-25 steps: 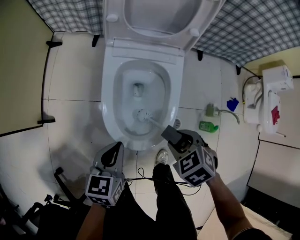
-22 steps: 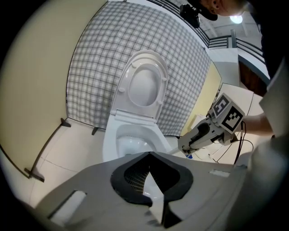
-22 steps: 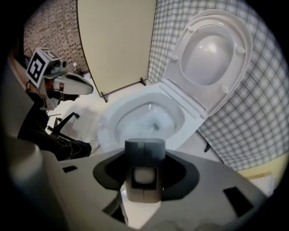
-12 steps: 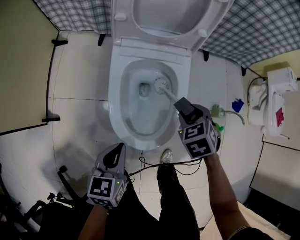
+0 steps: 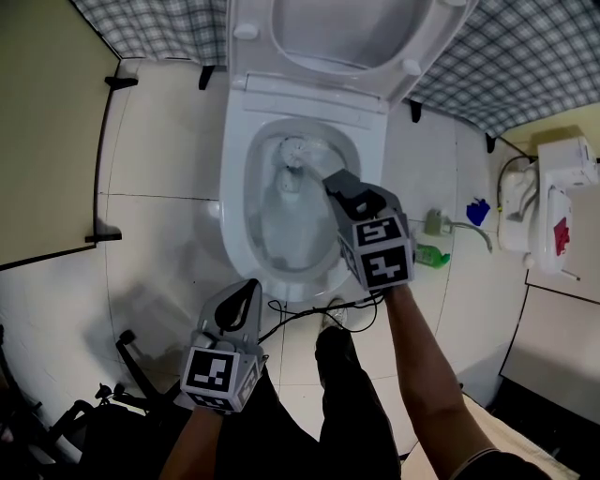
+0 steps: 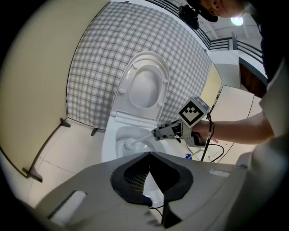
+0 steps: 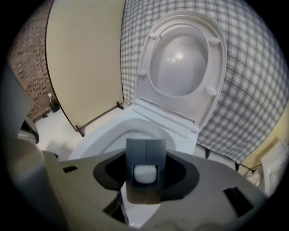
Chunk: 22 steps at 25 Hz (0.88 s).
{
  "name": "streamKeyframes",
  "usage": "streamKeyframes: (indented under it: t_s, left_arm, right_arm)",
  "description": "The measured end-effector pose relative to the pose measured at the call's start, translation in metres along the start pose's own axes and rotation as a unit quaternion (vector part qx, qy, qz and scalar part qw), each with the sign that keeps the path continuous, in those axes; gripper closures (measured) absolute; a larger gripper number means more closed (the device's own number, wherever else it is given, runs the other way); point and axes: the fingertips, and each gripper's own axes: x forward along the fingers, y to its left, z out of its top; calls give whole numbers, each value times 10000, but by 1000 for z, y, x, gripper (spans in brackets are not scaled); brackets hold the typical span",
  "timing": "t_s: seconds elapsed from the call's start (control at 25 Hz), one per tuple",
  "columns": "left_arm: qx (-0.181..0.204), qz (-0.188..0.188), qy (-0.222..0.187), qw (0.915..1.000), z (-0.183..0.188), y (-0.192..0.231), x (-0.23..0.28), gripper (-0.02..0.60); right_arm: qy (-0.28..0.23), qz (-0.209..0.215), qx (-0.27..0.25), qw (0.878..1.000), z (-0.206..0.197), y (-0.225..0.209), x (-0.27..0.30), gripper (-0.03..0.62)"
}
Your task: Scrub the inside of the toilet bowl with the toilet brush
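A white toilet bowl (image 5: 246,202) stands with its lid (image 5: 352,28) raised. The toilet brush's white bristle head (image 5: 293,150) lies inside the bowl against the far wall, left of the middle. My right gripper (image 5: 337,183) hangs over the bowl's right side, shut on the brush handle. In the right gripper view the handle's white end (image 7: 145,173) sits clamped between the grey fingers (image 7: 135,153). My left gripper (image 5: 248,289) waits low in front of the bowl, jaws together and empty. From the left gripper view I see the brush head (image 6: 128,144) and the right gripper (image 6: 158,134).
A black cable (image 5: 300,309) loops on the tiled floor by the person's shoe (image 5: 330,316). A green bottle (image 5: 433,255) and a hose fitting (image 5: 459,228) lie right of the toilet. A white wall box (image 5: 553,202) is far right, a yellow partition (image 5: 47,131) left.
The right gripper swept the brush from the bowl's near side to the right rear and then across to the rear left. The left gripper hardly moved.
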Motion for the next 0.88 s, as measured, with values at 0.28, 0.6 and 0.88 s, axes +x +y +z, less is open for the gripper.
streamKeyframes:
  t_s: [0.28,0.6,0.88]
  left_arm:
    - [18,-40,95,9999,-11,-2,3,571]
    - [127,-188,91,9997,-9,-21,16,571]
    - [250,-365,116,9990,-8,-47,26,572]
  right_arm:
    - [76,629,77,9980,-13,40,5,398]
    - [334,1136,-25,9930,-64,77,-36,398]
    - [-29,1270,825,9885,-89,50,-90,398]
